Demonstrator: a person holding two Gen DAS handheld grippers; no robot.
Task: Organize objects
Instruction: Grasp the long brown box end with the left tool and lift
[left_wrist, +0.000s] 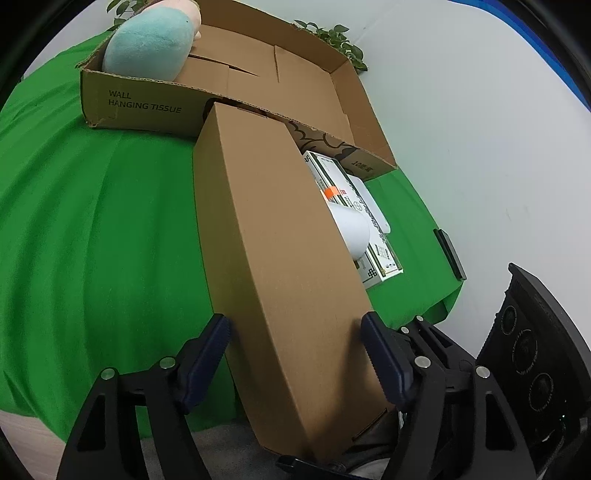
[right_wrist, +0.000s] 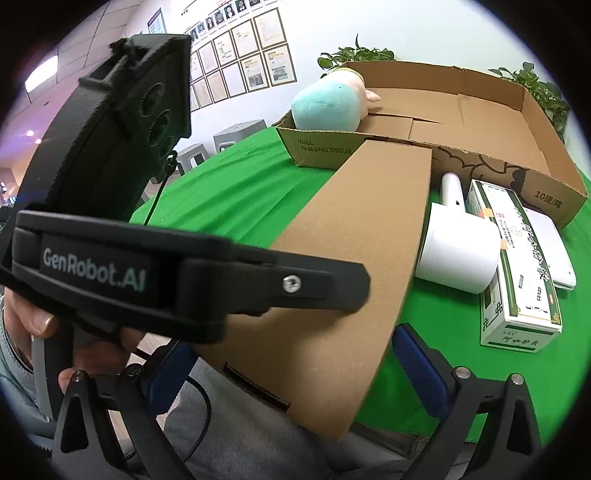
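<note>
Near end of long brown carton (left_wrist: 280, 258) cut off behind left gripper (left_wrist: 295, 354) at left wrist frame bottom; pad contact with carton sides not resolvable. White cylinder (left_wrist: 352, 232) half hidden behind carton. Green-and-white box (right_wrist: 517, 266) print too small to read. Right gripper (right_wrist: 295, 376): left-side finger masked by the other tool's black body. Framed wall sheets (right_wrist: 240, 62) illegible. Plush toy (left_wrist: 151, 40) clipped by top edge.

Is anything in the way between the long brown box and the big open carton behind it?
Nothing visible stands between them: the far end of the long brown box already reaches the near wall of the open carton. Inside, only the plush toy fills the left corner; the rest of the floor looks bare.
</note>
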